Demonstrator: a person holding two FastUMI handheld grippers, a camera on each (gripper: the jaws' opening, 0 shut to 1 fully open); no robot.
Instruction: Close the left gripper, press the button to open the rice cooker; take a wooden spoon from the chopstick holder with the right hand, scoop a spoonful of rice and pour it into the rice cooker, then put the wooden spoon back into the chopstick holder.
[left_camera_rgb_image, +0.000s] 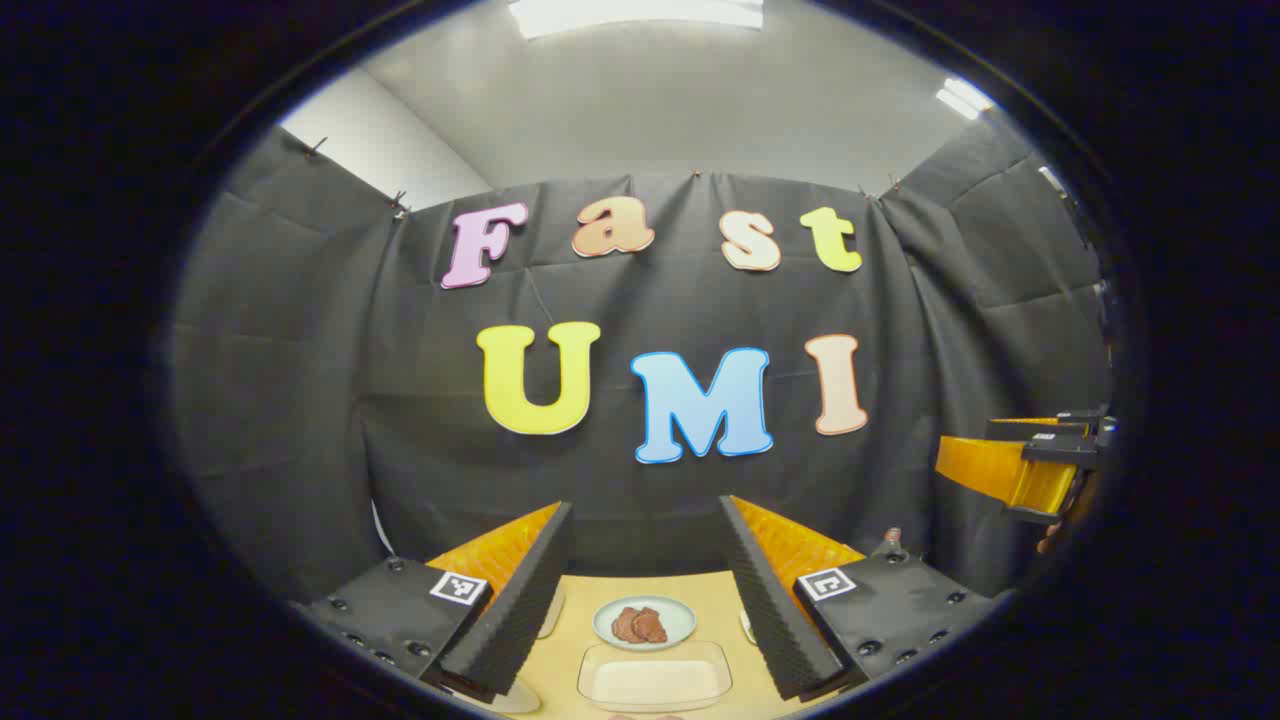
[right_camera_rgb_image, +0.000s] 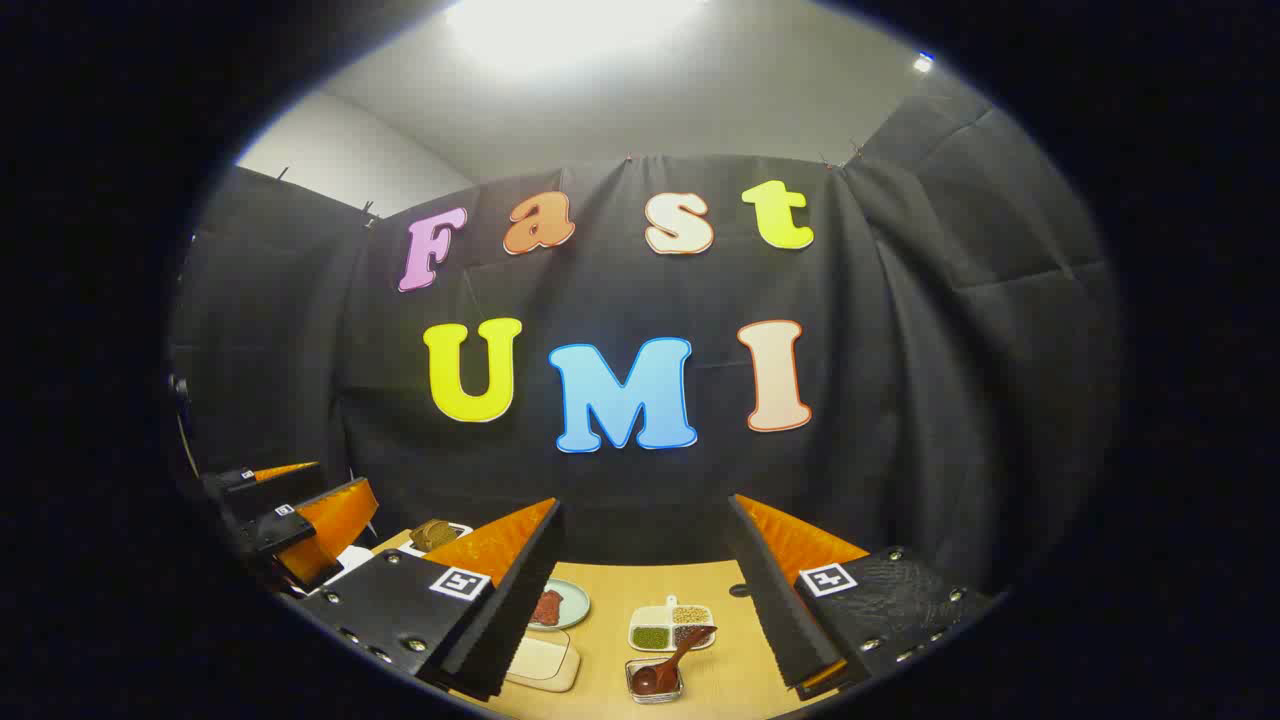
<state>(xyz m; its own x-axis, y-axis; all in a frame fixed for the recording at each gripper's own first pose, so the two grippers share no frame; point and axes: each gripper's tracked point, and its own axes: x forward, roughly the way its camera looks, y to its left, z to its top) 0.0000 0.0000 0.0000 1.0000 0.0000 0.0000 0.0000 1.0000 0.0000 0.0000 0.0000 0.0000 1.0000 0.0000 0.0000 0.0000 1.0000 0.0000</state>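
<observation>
With both grippers raised above the table, nothing is held yet.
Left gripper view: left gripper (left_camera_rgb_image: 648, 600) fingers spread wide, empty; a plate of meat (left_camera_rgb_image: 644, 622) and a pale tray (left_camera_rgb_image: 654, 678) lie on the table (left_camera_rgb_image: 720, 590) between them; the other gripper (left_camera_rgb_image: 1040, 470) hangs at far right.
Right gripper view: right gripper (right_camera_rgb_image: 646, 600) open, empty; wooden spoon (right_camera_rgb_image: 668, 662) rests bowl-down in a small clear dish (right_camera_rgb_image: 655, 682), near a divided grain dish (right_camera_rgb_image: 672, 626).
Handling: spoon looks light, stiff, smooth; best pinched mid-handle.
Rice cooker: cannot tell where.
</observation>
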